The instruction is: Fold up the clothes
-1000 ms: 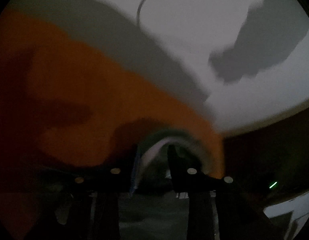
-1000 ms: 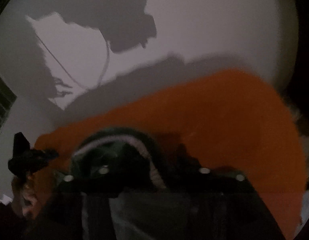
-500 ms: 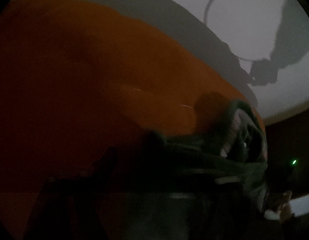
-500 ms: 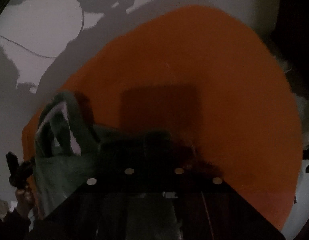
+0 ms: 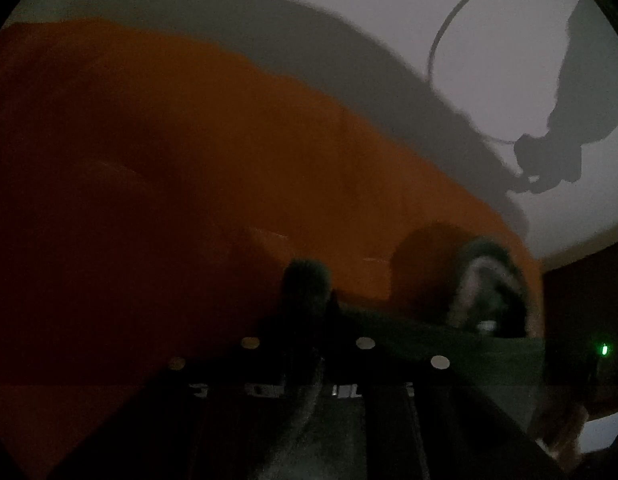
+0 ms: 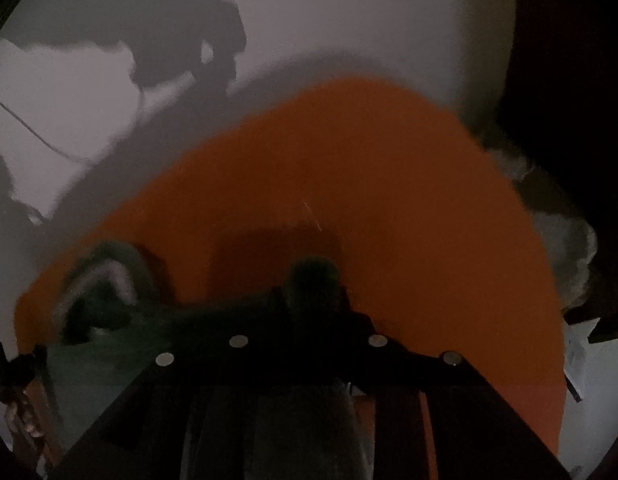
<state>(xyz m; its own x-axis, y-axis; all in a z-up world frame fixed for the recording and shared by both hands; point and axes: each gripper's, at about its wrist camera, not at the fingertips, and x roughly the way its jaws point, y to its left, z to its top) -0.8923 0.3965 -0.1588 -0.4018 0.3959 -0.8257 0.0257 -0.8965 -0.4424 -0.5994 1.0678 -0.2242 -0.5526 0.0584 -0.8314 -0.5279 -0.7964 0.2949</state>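
A dark green garment [image 5: 449,344] with a pale-lined collar [image 5: 485,276] hangs stretched over an orange cloth surface [image 5: 189,140]. My left gripper [image 5: 309,304] has a bunch of the green fabric pinched between its fingers, left of the collar; its jaws are opening slightly. In the right wrist view the same garment [image 6: 169,320] runs left to its collar [image 6: 105,276]. My right gripper [image 6: 313,292] pinches another bunch of it over the orange surface [image 6: 389,180], its jaws also opening slightly. The scene is very dark.
A pale wall behind carries shadows of the grippers and a thin cable [image 5: 449,28]. A white fluffy mass [image 6: 561,248] lies at the orange surface's right edge. The other gripper and a hand [image 6: 25,420] show at the lower left of the right view.
Both grippers have come down toward the orange surface, which fills more of each view. They stood wider around the collar; now each has green fabric bunched between its fingers beside the collar.
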